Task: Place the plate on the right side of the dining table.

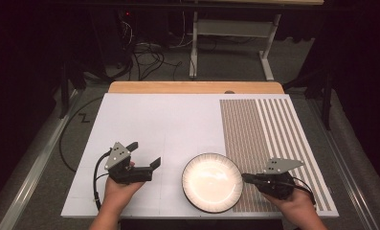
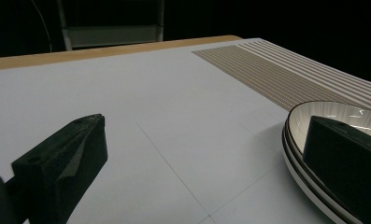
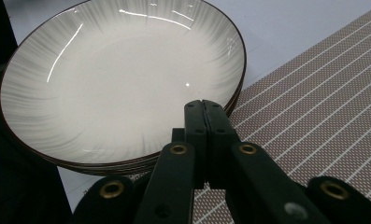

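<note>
At table's near edge, right gripper [image 3: 203, 105] pinched on stacked plates' [image 1: 212, 182] rim, left gripper [image 1: 147, 155] open; lift level, slowly, supporting opposite rim.

Black tongs [image 1: 140, 154] bear grey three-cornered plates, brass rivets and trailing black cables.

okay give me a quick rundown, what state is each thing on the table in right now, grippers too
Plates: stacked, upright, empty, at the table's near edge.
Left gripper: open, holding nothing, jaws apart beside the stack.
Right gripper: shut, jaws pressed together, tips over the stack's rim.
Striped mat: lying flat, the stack overlapping its edge.
</note>
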Available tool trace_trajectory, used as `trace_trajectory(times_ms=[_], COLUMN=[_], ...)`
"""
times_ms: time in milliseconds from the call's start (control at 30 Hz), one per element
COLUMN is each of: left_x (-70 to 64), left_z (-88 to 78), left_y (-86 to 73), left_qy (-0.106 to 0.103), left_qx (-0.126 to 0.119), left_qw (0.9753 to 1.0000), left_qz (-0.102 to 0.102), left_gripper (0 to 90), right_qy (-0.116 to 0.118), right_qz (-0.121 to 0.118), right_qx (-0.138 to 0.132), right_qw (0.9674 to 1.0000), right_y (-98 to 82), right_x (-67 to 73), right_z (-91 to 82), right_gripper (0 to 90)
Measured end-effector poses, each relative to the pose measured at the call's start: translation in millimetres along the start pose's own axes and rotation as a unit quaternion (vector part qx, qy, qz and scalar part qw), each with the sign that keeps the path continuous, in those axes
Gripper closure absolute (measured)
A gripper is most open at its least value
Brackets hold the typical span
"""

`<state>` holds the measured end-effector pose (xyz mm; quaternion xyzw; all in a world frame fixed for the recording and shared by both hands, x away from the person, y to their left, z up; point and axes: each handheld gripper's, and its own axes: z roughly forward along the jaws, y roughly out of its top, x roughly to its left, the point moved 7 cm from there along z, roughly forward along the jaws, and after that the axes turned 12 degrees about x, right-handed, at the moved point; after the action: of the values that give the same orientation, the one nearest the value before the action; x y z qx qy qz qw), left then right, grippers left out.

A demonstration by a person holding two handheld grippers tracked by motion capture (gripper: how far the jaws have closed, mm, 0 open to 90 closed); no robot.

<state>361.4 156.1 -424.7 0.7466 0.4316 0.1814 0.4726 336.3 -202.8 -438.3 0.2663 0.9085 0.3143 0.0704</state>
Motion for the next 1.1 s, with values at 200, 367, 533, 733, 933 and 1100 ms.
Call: trace_trajectory(times_ms=[200, 367, 533, 733, 933, 1100], left_x=[-0.6, -0.8, -0.2, -0.2, -0.1, -0.1], left_z=[0.3, -0.1, -1.2, -0.8, -1.0, -1.6], left_y=[0.1, 0.4, 0.8, 0.9, 1.5, 1.7], left_qy=[0.000, 0.000, -0.001, -0.003, -0.003, -0.003], left_qx=[0.000, -0.002, -0.004, -0.004, -0.007, -0.007], left_qw=[1.0000, 1.0000, 1.0000, 1.0000, 1.0000, 1.0000], left_qz=[0.000, 0.001, 0.000, -0.001, -0.001, 0.001], left_gripper=[0.7, 0.7, 0.7, 0.7, 0.7, 0.7], right_qy=[-0.005, -0.011, -0.016, -0.018, -0.027, -0.030], right_qz=[-0.003, -0.008, -0.012, -0.004, -0.013, -0.015], right_qx=[0.013, 0.020, 0.028, 0.037, 0.044, 0.046], right_qw=[0.9999, 0.9997, 0.9994, 0.9991, 0.9986, 0.9984], right_y=[-0.1, -0.3, 0.4, 1.5, 2.9, 3.5], right_x=[1.6, 2.9, 4.3, 4.1, 5.6, 6.5], right_z=[0.8, 1.2, 1.6, 1.9, 2.8, 3.3], right_gripper=[90.0, 90.0, 90.0, 90.0, 90.0, 90.0])
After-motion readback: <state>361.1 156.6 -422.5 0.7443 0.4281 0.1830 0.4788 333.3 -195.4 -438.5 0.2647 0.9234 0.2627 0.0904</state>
